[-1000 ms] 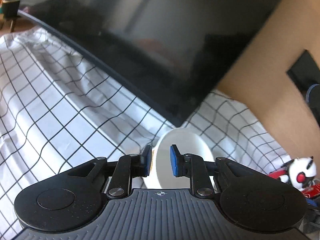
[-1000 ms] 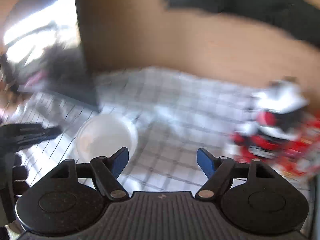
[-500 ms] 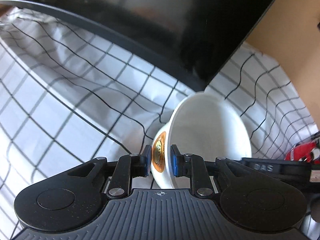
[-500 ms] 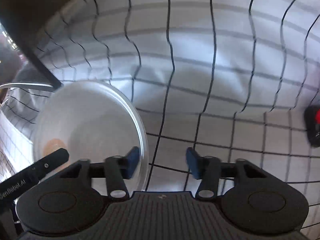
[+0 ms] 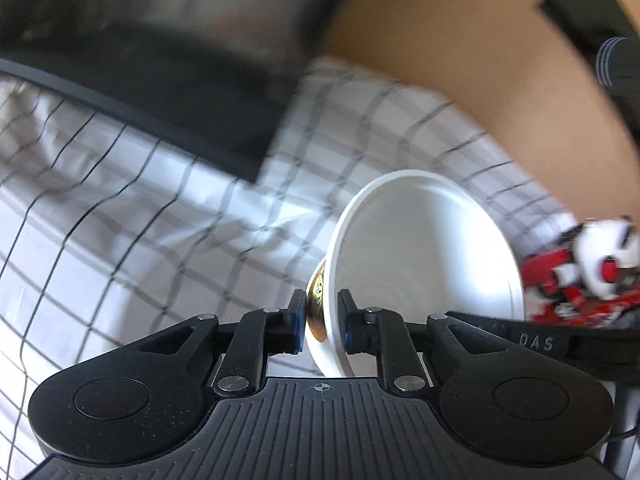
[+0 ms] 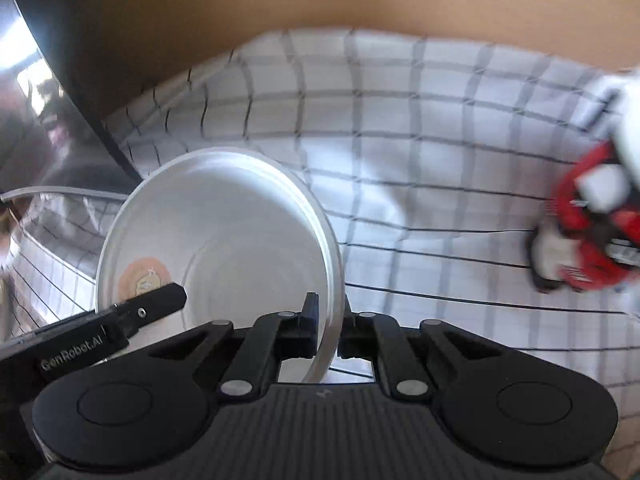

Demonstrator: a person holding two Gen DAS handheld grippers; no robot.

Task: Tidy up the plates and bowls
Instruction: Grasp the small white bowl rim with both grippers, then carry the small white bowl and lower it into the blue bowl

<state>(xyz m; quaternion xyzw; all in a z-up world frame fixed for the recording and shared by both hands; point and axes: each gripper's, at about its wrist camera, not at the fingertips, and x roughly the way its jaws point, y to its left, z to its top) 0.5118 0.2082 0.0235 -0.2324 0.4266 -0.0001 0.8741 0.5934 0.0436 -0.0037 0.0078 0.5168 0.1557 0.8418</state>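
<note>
White bowl (image 5: 424,256) above checked cloth (image 5: 120,216), rim pinched by left gripper (image 5: 322,322) and right gripper (image 6: 329,326) on opposite sides

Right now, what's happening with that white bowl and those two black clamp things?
A person is handling one white bowl with two hand-held tools at once. The left tool is shut on the bowl's wall near its orange label, and the right tool is shut on the rim at the opposite side. The bowl is tipped rather than level, above a checked cloth. A red and white toy lies off to the right. The pictures are blurred, so things seem to be moving.
</note>
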